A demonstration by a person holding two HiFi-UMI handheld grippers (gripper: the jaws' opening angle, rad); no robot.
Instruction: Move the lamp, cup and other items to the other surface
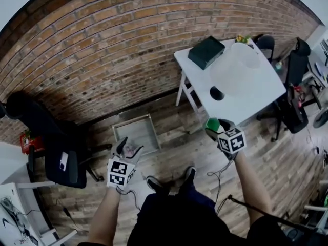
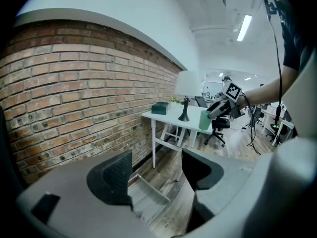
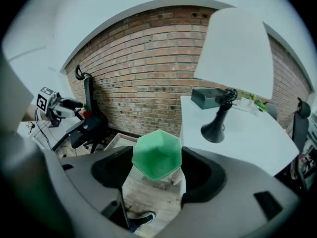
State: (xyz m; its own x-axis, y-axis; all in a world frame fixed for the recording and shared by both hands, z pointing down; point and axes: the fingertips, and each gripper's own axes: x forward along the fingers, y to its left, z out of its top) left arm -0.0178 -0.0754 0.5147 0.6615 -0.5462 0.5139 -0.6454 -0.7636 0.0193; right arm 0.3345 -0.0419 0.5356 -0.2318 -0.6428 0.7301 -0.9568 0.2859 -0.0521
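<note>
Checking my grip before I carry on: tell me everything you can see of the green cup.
The green cup is a matte, plastic-looking tumbler with faceted sides and a hexagonal rim, looking empty. It sits clamped between the right gripper's jaws, its mouth facing that gripper's camera, held in the air just off the white table's near corner.

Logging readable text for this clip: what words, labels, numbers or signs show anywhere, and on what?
No readable words or numbers in any view.
Left cube and right cube: black-and-white square patterns, no letters.
Green cup: no print visible.
Sheet at lower left: dark print, too blurred to read.
</note>
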